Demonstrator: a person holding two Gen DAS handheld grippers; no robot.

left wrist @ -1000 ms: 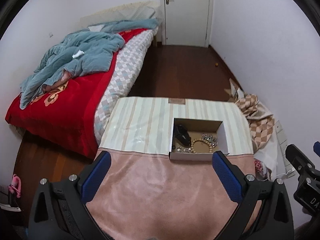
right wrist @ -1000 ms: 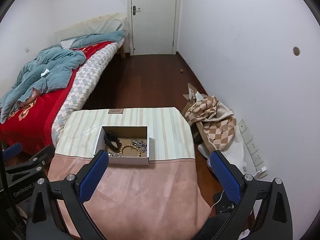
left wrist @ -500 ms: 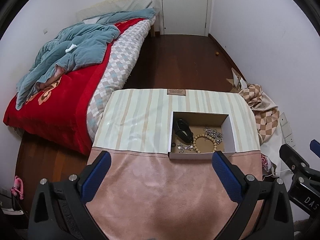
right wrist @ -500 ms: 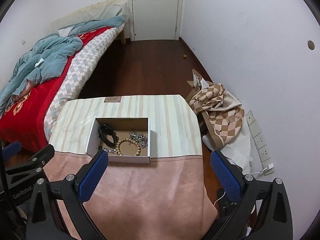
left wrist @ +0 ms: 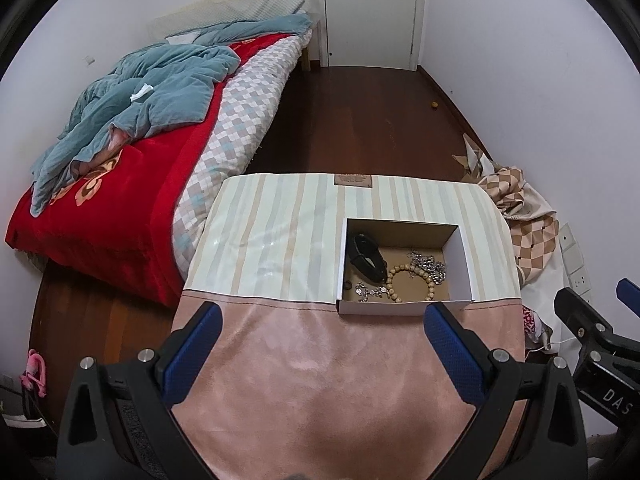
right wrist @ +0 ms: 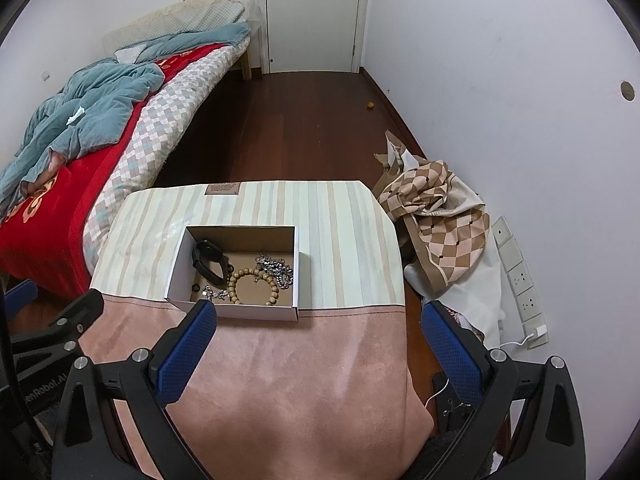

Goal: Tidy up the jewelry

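An open white cardboard box [left wrist: 465, 264] [right wrist: 176, 268] sits on the table where the striped cloth meets the pink cloth. Inside lie a black wristband [left wrist: 366, 257] [right wrist: 209, 261], a wooden bead bracelet [left wrist: 412, 282] [right wrist: 254, 286], a silver chain [left wrist: 428, 266] [right wrist: 276, 268] and a small silver piece [left wrist: 370, 292] [right wrist: 214, 293]. My left gripper [left wrist: 320, 316] is open and empty, above the pink cloth in front of the box. My right gripper [right wrist: 318, 316] is open and empty, just right of the box's front.
The table carries a striped cloth [left wrist: 276, 236] and a pink cloth [right wrist: 288, 376]. A bed with a red cover [left wrist: 108, 204] stands left. Checked fabric [right wrist: 440, 208] lies on the floor by the right wall. A white door [right wrist: 312, 16] is at the back.
Both grippers have risen and tilted down, so the box and table now sit lower and closer in both views. The jaws stay open. Nothing in the box has moved.
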